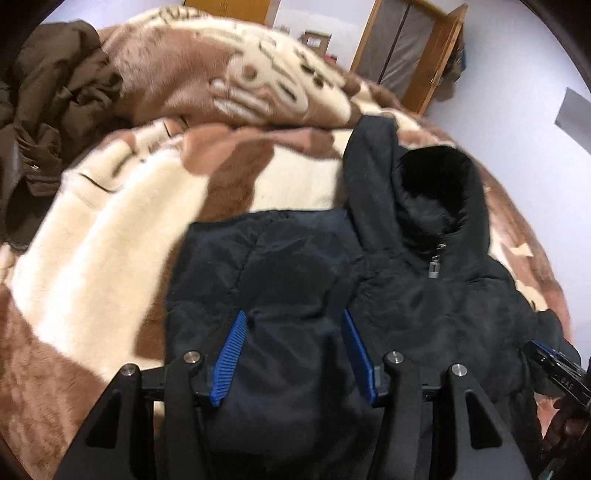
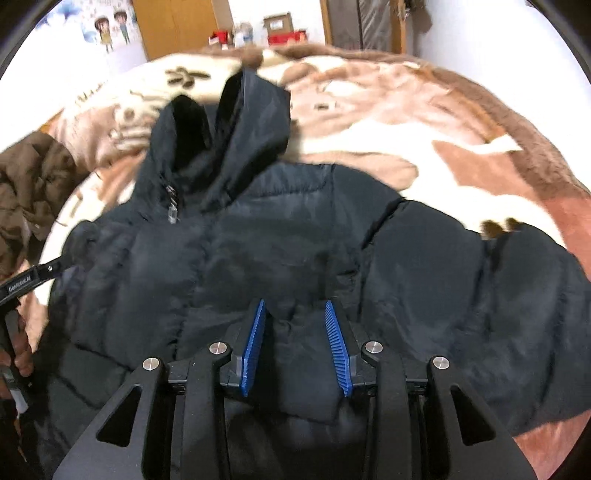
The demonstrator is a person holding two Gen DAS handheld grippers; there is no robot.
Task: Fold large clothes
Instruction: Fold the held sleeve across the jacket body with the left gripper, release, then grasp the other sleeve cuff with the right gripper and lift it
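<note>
A black hooded puffer jacket (image 1: 424, 288) lies front-up on a brown and cream blanket (image 1: 122, 229), hood toward the far side, zip closed. In the left wrist view one sleeve is folded in over the body. My left gripper (image 1: 293, 317) is open, its blue pads either side of that folded sleeve fabric. In the right wrist view the jacket (image 2: 229, 251) fills the middle, its other sleeve (image 2: 480, 280) stretching out to the right. My right gripper (image 2: 294, 306) is open over a fold of the jacket.
A crumpled brown jacket (image 1: 51, 110) lies on the bed at the left, also showing in the right wrist view (image 2: 33, 184). Wooden doors (image 1: 417, 51) and a shelf with boxes (image 2: 280, 29) stand beyond the bed. The blanket (image 2: 424, 122) spreads bare to the right.
</note>
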